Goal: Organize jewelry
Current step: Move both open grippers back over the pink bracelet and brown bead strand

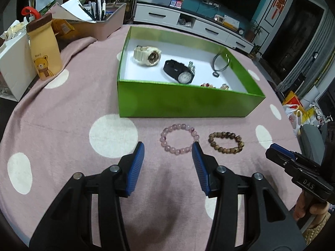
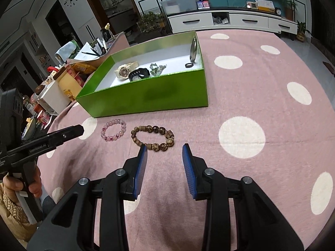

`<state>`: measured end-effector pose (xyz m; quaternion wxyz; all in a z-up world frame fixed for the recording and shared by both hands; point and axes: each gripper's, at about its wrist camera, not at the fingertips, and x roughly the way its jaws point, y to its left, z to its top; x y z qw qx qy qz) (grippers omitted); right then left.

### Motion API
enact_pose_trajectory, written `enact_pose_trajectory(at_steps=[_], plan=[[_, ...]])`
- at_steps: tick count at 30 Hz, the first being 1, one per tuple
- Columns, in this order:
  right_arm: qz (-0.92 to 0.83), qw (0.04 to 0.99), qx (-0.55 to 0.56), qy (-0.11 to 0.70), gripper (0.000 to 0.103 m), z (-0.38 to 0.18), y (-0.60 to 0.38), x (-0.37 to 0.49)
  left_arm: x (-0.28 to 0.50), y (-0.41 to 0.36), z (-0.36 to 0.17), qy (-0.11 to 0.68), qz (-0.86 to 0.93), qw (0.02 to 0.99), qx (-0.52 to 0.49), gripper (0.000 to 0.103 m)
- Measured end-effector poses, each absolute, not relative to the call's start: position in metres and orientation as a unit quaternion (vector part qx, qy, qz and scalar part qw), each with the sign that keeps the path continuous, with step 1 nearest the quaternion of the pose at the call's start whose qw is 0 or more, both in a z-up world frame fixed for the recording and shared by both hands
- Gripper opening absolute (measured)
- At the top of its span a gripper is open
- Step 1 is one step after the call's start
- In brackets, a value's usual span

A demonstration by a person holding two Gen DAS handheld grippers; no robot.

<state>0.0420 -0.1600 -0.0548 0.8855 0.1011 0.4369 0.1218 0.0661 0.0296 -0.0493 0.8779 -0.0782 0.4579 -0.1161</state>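
Pink cloth (image 1: 62, 129) with white dots covers the table. Green box (image 1: 184, 102) sits open-topped at centre, white floor inside.

In the box: cream watch (image 1: 147, 55) at the far left, black watch (image 1: 180, 72) beside it toward centre, a clear beaded piece (image 2: 157, 68) just behind the black watch. A metal bangle (image 1: 220, 61) leans upright on the right wall, with a small dark ring (image 1: 215, 74) lying near its foot.

Two bracelets lie on the cloth in front of the box, side by side, apart from each other and from the box wall: pink bracelet (image 1: 180, 139) on the left, brown bracelet (image 1: 226, 142) on the right.

Left gripper (image 1: 168, 148): jaws partly apart, nothing between them. Its right fingertip overlaps the near right edge of the pink bracelet in its own view; contact cannot be told. Right gripper (image 2: 164, 148): jaws partly apart, narrower gap, empty. Its left fingertip sits at the near edge of the brown bracelet; contact again unclear.

Clutter along the table's left side: tan bear bottle (image 1: 45, 50), white carton (image 1: 14, 67), beige bin (image 1: 100, 25) of pens and papers. None of it lies between grippers and bracelets.

Hard to make out: the near box wall hides the front strip of its floor, where two small beaded or gold items (image 1: 215, 86) just show over the rim. A hand (image 2: 21, 185) with a knit cuff shows at the frame edge, cut off. TV cabinet (image 2: 230, 22) beyond the table.
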Motion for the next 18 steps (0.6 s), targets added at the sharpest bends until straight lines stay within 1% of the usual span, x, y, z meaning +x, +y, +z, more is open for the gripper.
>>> enact_pose_trajectory(at_steps=[8,15,18], plan=[[0.116,0.883,0.093,0.446,0.035,-0.067,-0.155,0.052,0.076,0.021,-0.064,0.470,-0.109,0.873,-0.071,0.047],[0.102,0.885,0.072,0.448,0.035,-0.076,-0.149,0.065,0.086,0.011,-0.069,0.464,-0.103,0.878,-0.048,0.046],[0.098,0.885,0.066,0.449,0.035,-0.080,-0.147,0.070,0.089,0.007,-0.071,0.462,-0.103,0.880,-0.036,0.040]])
